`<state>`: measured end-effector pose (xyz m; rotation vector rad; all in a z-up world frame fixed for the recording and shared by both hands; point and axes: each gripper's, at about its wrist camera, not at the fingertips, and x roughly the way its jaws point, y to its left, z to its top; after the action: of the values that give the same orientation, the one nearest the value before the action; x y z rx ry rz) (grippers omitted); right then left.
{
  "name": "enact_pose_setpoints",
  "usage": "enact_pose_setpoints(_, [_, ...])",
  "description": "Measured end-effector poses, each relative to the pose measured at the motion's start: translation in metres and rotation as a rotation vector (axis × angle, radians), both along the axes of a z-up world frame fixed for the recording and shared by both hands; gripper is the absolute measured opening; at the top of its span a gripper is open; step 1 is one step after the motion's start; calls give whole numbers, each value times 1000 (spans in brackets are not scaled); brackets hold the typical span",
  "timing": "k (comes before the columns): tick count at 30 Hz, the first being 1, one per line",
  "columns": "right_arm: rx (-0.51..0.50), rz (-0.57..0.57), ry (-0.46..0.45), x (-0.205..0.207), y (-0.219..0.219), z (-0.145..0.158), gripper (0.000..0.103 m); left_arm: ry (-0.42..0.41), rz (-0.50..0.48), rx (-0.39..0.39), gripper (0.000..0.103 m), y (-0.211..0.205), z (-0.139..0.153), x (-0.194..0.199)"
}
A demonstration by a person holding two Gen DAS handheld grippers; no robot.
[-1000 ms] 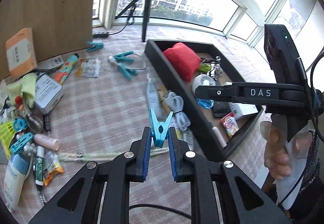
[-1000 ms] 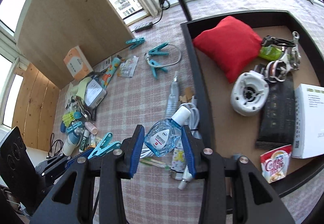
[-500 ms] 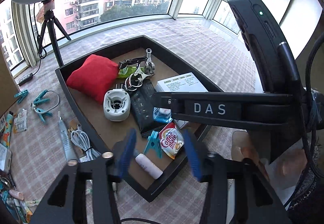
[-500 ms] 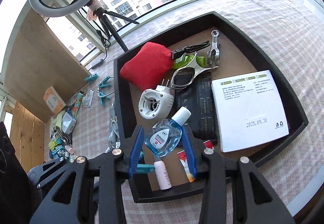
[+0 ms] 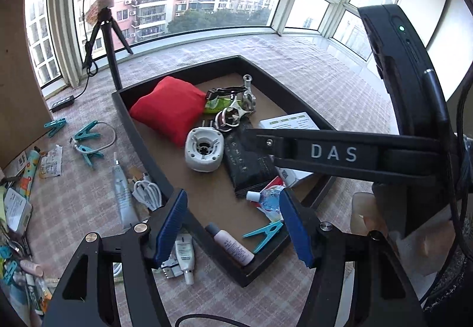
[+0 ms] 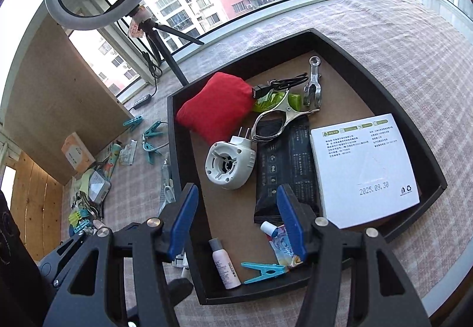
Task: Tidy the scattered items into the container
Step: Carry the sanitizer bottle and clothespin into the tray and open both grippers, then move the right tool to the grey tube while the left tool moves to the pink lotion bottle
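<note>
The black tray (image 6: 381, 81) sits on the checked cloth (image 5: 310, 75), and most of the loose things still lie off its left side. Far left in the right wrist view a heap of clips, tubes and a tin (image 6: 99, 186) crowds against the wooden board (image 6: 53, 90); nearer the tray lie two teal clothes pegs on a white cord (image 5: 87, 142), then a grey tube (image 5: 121, 193) and a coiled white cable (image 5: 147, 191), both just beside the tray's left wall.

The left gripper (image 5: 233, 226) hangs over the tray's near corner with its blue pads spread wide and nothing between them. Below it, inside the tray, lie a small pink-white bottle (image 5: 230, 244) and a teal peg (image 5: 264, 233), the peg resting against the near wall.

The right gripper (image 6: 236, 220) hovers above the same end, its jaws opening, empty. The blue eye-drop bottle (image 5: 267, 196) lies on the tray floor beside a coffee-creamer sachet (image 6: 282, 245), partly hidden behind the right pad.

Further in sit a white plug-in device (image 6: 229, 165), a red cushion (image 6: 215, 105), a black packet (image 6: 285, 167), metal clamps (image 6: 280, 117) and, at the right, a white box (image 6: 363, 170). A person's hand (image 5: 381, 223) grips the right gripper's handle.
</note>
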<state>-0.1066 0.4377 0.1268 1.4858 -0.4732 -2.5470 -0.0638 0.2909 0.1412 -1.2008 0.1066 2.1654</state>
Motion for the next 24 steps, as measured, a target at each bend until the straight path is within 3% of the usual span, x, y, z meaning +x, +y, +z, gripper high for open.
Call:
enact_pose_setpoints(5, [-5, 86, -10, -8, -32, -6, 55, -44, 170, -18, 63, -55, -15, -21])
enact_pose_setpoints(11, [-14, 210, 0, -19, -79, -10, 55, -116, 454, -61, 63, -145, -39, -46])
enact_pose_setpoints(17, [1, 314, -28, -34, -121, -18, 55, -221, 686, -45, 63, -225, -65, -59])
enact_pose_setpoints(24, [79, 417, -97, -52, -166, -31, 55, -273, 787, -79, 63, -262, -79, -63])
